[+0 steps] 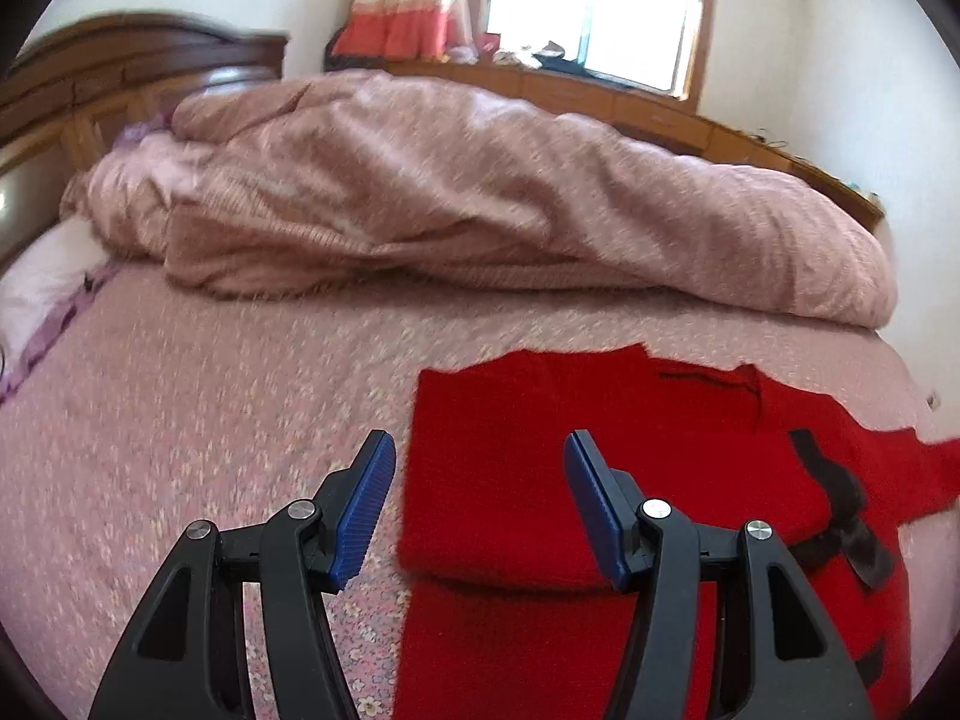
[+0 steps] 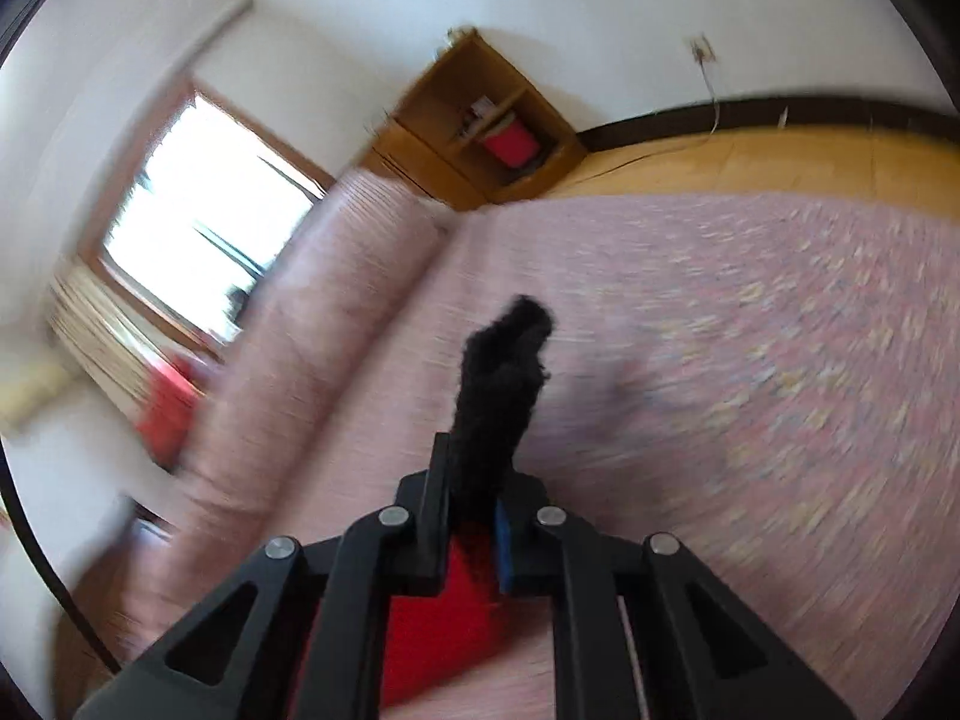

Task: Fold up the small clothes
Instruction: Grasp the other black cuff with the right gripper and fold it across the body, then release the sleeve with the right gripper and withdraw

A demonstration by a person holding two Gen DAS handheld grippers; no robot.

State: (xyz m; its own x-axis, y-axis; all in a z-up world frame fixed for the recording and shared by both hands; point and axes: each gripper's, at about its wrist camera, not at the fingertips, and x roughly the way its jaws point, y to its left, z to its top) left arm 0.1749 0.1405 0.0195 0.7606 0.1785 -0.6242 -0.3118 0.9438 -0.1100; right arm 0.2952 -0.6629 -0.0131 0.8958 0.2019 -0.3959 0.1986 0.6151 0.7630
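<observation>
A red knitted garment [image 1: 576, 480] with black trim lies on the pink bedspread [image 1: 210, 420], partly folded over itself. My left gripper [image 1: 480, 480] is open and empty just above its left edge; the blue pads [image 1: 366, 504] straddle that edge. My right gripper [image 2: 474, 480] is shut on the garment's black fuzzy cuff [image 2: 504, 372], which sticks out past the fingertips. Red fabric [image 2: 438, 606] hangs below the jaws. The right wrist view is tilted and blurred.
A bunched pink duvet [image 1: 480, 198] lies across the far side of the bed. A wooden headboard [image 1: 120, 78] stands at the left, a window [image 1: 594, 6] behind. A wooden corner shelf [image 2: 480, 120] and wood floor [image 2: 780, 162] lie beyond the bed.
</observation>
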